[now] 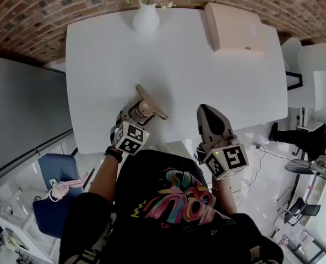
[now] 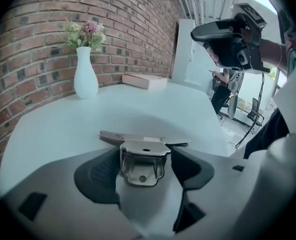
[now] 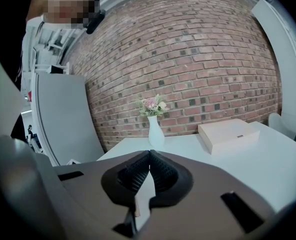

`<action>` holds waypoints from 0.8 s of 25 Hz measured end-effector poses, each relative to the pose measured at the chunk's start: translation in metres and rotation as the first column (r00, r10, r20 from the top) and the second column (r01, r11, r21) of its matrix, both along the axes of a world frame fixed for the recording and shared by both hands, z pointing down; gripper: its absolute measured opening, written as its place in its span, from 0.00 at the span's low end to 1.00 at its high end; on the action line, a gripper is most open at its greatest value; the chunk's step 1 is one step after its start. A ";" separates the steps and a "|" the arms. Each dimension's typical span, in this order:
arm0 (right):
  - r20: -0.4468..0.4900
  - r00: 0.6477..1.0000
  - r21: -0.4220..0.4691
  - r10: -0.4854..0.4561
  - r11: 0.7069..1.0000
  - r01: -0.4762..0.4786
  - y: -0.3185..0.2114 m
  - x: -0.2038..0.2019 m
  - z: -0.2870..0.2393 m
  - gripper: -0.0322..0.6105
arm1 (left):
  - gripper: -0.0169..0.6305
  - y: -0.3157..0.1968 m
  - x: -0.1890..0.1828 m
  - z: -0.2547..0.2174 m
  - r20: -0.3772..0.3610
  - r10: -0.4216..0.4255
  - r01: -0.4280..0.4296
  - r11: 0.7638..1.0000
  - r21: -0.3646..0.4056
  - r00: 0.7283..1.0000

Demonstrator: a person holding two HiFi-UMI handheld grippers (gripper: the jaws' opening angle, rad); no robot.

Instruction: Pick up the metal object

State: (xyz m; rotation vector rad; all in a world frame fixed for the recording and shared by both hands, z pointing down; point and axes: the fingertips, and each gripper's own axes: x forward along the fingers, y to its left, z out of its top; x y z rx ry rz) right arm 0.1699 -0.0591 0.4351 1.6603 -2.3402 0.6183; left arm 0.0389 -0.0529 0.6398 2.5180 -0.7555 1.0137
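Observation:
The metal object (image 1: pixel 150 104) is a folded steel bracket with a long flat plate, lying near the front edge of the white table (image 1: pixel 207 76). My left gripper (image 1: pixel 143 111) reaches over that edge and stands open around the bracket (image 2: pixel 143 146). The bracket sits between the dark pads (image 2: pixel 100 171), and a narrow gap shows on the right side. My right gripper (image 1: pixel 208 111) hovers at the table's front edge to the right, apart from the bracket. In the right gripper view its ribbed pads (image 3: pixel 160 171) meet with nothing between them, so the right gripper (image 3: pixel 149 159) is shut.
A white vase of flowers (image 1: pixel 146 16) stands at the table's far edge by the brick wall. A pale flat box (image 1: pixel 232 26) lies at the far right corner. A blue chair (image 1: pixel 55 194) is on the floor to my left, and a grey panel runs along that side.

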 end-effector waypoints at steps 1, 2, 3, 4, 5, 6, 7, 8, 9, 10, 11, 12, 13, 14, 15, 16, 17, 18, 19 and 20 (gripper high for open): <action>0.001 1.000 -0.001 0.003 1.000 -0.003 0.000 0.001 0.000 0.08 | 0.49 -0.001 0.001 0.001 0.000 0.002 -0.002 1.000 0.000 1.000; 0.003 1.000 -0.001 0.005 1.000 -0.005 0.001 0.002 0.000 0.08 | 0.49 -0.002 0.002 0.001 0.000 0.005 -0.005 1.000 0.001 1.000; 0.004 1.000 -0.001 0.008 1.000 -0.008 0.001 0.003 0.000 0.08 | 0.49 -0.003 0.003 0.002 0.004 0.010 -0.010 1.000 0.002 1.000; 0.006 1.000 -0.001 0.010 1.000 -0.010 0.002 0.005 0.000 0.08 | 0.49 -0.003 0.005 0.002 0.009 0.015 -0.015 1.000 0.004 1.000; 0.007 1.000 -0.001 0.011 1.000 -0.011 0.002 0.006 0.000 0.08 | 0.49 -0.003 0.006 0.003 0.015 0.020 -0.020 1.000 0.006 1.000; 0.008 1.000 0.001 0.012 1.000 -0.012 0.001 0.007 0.000 0.08 | 0.49 -0.004 0.006 0.003 0.021 0.023 -0.024 1.000 0.006 1.000; 0.009 1.000 0.001 0.013 1.000 -0.013 0.001 0.008 0.000 0.08 | 0.49 -0.004 0.007 0.004 0.026 0.025 -0.025 1.000 0.006 0.999; 0.009 1.000 0.000 0.015 1.000 -0.015 0.001 0.009 0.000 0.08 | 0.49 -0.004 0.007 0.004 0.027 0.025 -0.025 1.000 0.005 0.999; 0.009 1.000 -0.001 0.015 1.000 -0.015 0.000 0.009 0.000 0.08 | 0.49 -0.005 0.007 0.005 0.026 0.025 -0.025 1.000 0.005 0.999; 0.010 1.000 0.002 0.013 1.000 -0.013 -0.001 0.009 0.000 0.08 | 0.49 -0.005 0.007 0.005 0.025 0.025 -0.025 1.000 0.005 0.999; 0.011 1.000 0.006 0.009 1.000 -0.009 -0.001 0.008 0.000 0.08 | 0.49 -0.005 0.007 0.005 0.026 0.026 -0.026 1.000 0.006 0.999; 0.012 1.000 0.010 0.005 1.000 -0.005 -0.002 0.008 0.000 0.08 | 0.49 -0.005 0.007 0.005 0.028 0.028 -0.028 1.000 0.007 0.999; 0.013 1.000 0.010 0.002 1.000 -0.002 -0.003 0.007 0.000 0.08 | 0.49 -0.005 0.006 0.005 0.029 0.028 -0.029 1.000 0.008 0.999; 0.013 1.000 0.008 0.000 1.000 0.000 -0.003 0.007 0.000 0.08 | 0.49 -0.005 0.007 0.005 0.030 0.028 -0.028 1.000 0.009 0.999; 0.013 1.000 0.006 -0.003 1.000 0.002 -0.004 0.007 0.000 0.08 | 0.49 -0.006 0.007 0.005 0.032 0.029 -0.029 1.000 0.009 0.999; 0.014 1.000 0.006 -0.005 1.000 0.005 -0.005 0.007 0.000 0.08 | 0.49 -0.006 0.007 0.006 0.033 0.030 -0.031 0.999 0.009 0.999; 0.014 1.000 0.005 -0.007 1.000 0.007 -0.005 0.007 0.000 0.08 | 0.48 -0.006 0.007 0.006 0.035 0.032 -0.033 0.999 0.010 0.999; 0.015 1.000 0.005 -0.007 1.000 0.007 -0.006 0.007 0.000 0.08 | 0.48 -0.006 0.008 0.006 0.036 0.032 -0.033 0.999 0.011 0.999; 0.016 1.000 0.003 -0.007 1.000 0.007 -0.006 0.007 0.000 0.08 | 0.48 -0.006 0.008 0.006 0.036 0.030 -0.031 0.999 0.012 0.999; 0.015 1.000 0.002 -0.007 1.000 0.007 -0.007 0.008 -0.001 0.08 | 0.48 -0.007 0.007 0.006 0.037 0.026 -0.026 1.000 0.012 0.999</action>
